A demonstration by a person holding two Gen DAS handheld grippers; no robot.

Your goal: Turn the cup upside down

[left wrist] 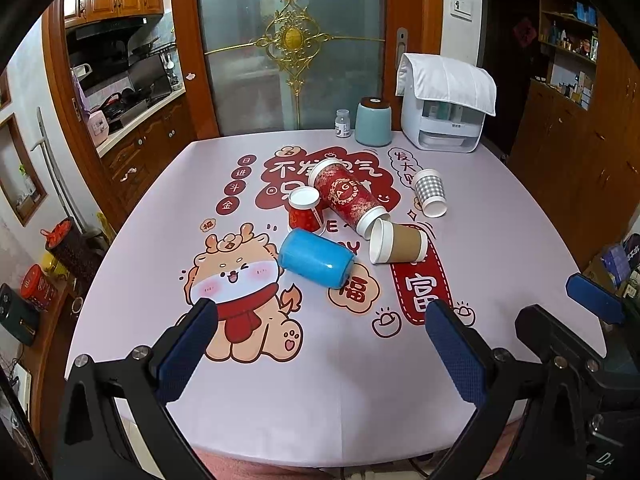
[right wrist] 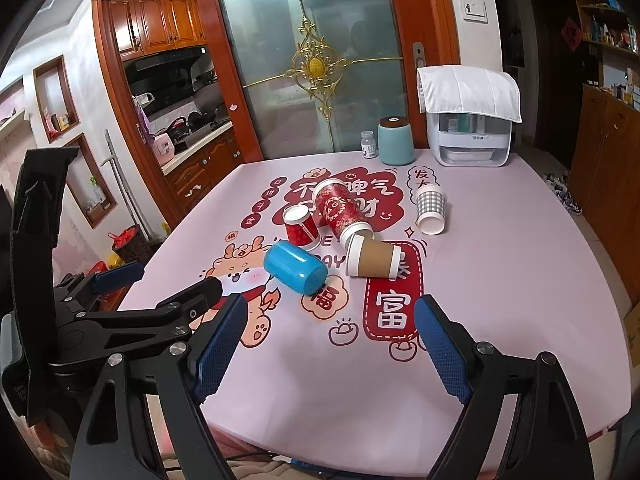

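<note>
I see the blue cup [left wrist: 316, 258] lying on its side mid-bench [left wrist: 320, 380], long axis diagonal, base toward me and to the right. My left claw [left wrist: 322, 334] and right claw [right wrist: 330, 330] hover spread wide, holding nothing.

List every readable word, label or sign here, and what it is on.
"AGE": tall red cup, letters partly hidden.
"富": red panel on tablecloth.
"福": peach badge on tablecloth.
"日进斗金": four red dots on tablecloth.
"发大": speech bubble on tablecloth.
Small bottle's label: too blurred.
Wall switch plate: unreadable.
</note>
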